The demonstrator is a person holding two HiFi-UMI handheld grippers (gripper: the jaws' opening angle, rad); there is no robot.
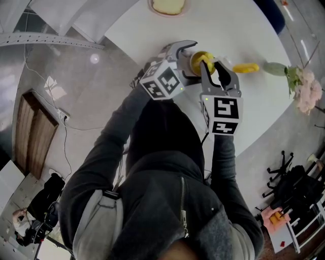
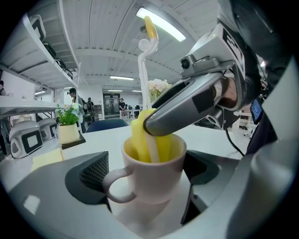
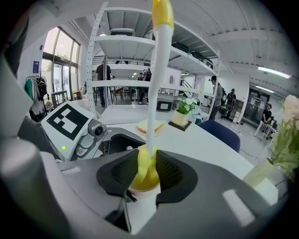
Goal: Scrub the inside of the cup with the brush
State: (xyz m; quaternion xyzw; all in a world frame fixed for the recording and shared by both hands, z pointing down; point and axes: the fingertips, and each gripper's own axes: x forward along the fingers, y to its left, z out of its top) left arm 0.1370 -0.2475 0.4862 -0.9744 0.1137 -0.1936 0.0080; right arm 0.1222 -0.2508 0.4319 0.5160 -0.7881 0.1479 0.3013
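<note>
A pale mug (image 2: 152, 179) stands on the white table (image 1: 254, 30), and my left gripper (image 2: 147, 173) is shut on it, one jaw at each side, the mug's handle toward the camera. The brush's yellow sponge head (image 2: 159, 140) sits inside the mug. Its white stem (image 2: 142, 74) rises to a yellow tip (image 2: 150, 28). My right gripper (image 3: 148, 172) is shut on the brush (image 3: 156, 74) just above the mug's rim (image 3: 140, 187). In the head view both grippers, left (image 1: 185, 53) and right (image 1: 216, 68), meet at the mug (image 1: 199, 61). The mug's bottom is hidden.
A plate with a pale slice (image 1: 167, 6) lies at the table's far edge. A green vase (image 1: 274, 68) with pink flowers (image 1: 307, 91) stands to the right. A small potted plant (image 2: 68, 126) and a blue chair (image 3: 224, 133) are beyond. The table's near edge curves under my arms.
</note>
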